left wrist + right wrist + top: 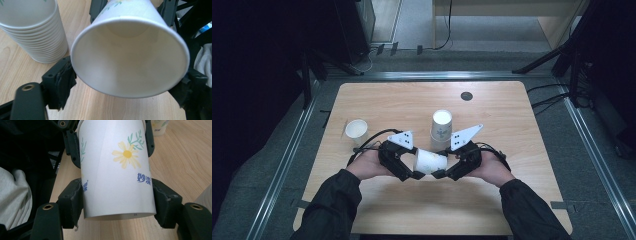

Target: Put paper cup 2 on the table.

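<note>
1. The left gripper (412, 172) comes in from the near edge of the table (512, 100), held in the person's left hand (367, 165). Its forearm angles inward and its jaws point to the person's right, toward the other gripper.
2. The right gripper (443, 171) mirrors it, held in the right hand (492, 170), with jaws pointing to the person's left. The two tools meet nose to nose over the middle of the table.
3. Between them lies a paper cup (430, 161), held on its side just above the wood.
4. The left gripper is clamped on the cup near its open rim. In the left gripper view a jaw presses each side of the mouth, which faces that camera, and the pale inside (130, 55) is bare.
5. The right gripper is closed on the cup's base end. In the right gripper view its jaws press both sides of the wall (117, 170) just above the bottom edge.
6. The cup is white, with a yellow daisy, green sprigs and blue printed characters on its wall. Its rolled rim looks round and undented.
7. Just beyond the grippers' tips stands a stack of cups (441, 127), mouth down.
8. Well off to the left gripper's outer side, a single cup (356, 131) stands upright.
</note>
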`<state>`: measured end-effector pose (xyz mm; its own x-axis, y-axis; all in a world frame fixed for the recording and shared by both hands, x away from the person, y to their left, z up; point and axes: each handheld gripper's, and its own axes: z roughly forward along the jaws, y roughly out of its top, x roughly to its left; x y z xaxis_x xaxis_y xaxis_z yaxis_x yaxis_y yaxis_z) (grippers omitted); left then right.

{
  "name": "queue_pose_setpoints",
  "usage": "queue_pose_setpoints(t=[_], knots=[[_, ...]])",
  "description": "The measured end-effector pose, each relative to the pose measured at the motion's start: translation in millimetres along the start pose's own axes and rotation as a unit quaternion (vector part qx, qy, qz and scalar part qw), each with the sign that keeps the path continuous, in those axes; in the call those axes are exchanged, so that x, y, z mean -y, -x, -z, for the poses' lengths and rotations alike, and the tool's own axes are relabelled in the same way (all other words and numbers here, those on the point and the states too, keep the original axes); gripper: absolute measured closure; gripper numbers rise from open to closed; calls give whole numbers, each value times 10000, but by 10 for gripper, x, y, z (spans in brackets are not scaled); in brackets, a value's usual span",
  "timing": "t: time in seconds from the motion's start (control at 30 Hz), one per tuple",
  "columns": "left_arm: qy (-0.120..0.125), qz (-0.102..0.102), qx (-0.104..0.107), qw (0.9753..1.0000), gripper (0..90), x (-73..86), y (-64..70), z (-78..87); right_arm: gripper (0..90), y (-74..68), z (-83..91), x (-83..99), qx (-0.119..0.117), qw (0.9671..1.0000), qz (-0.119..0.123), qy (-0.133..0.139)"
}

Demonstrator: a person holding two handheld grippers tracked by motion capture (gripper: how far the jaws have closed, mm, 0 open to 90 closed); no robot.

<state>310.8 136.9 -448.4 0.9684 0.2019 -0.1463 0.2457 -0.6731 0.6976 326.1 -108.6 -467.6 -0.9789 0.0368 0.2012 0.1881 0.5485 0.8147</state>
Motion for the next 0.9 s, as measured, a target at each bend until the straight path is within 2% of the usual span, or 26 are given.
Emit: queue_pose_setpoints(t=[0.23, 0.43, 0.6, 0.67, 0.73, 0.8, 0.9], knots=[[-20, -36, 12, 10000, 228, 2, -2, 4, 339, 6, -3, 4, -55, 10000, -68, -16], [-69, -26, 14, 10000, 248, 7, -6, 0, 338, 10, -14, 7, -38, 10000, -28, -29], [-110, 5, 20, 9999, 254, -1, -10, 8, 285, 7, -27, 7, -6, 10000, -44, -69], [-232, -4, -50, 9997, 254, -18, -7, 23, 271, 13, -31, 8, 77, 9999, -70, -87], [-457, -12, -139, 9989, 254, -51, -4, 47, 267, 20, -30, 12, 115, 9998, -78, -111], [-543, -16, -162, 9984, 254, -78, 9, 72, 267, 25, -33, 18, 151, 9998, -77, -129], [-774, 3, -271, 9966, 254, -120, 8, 76, 265, 26, -47, 26, 193, 9996, -110, -191]])
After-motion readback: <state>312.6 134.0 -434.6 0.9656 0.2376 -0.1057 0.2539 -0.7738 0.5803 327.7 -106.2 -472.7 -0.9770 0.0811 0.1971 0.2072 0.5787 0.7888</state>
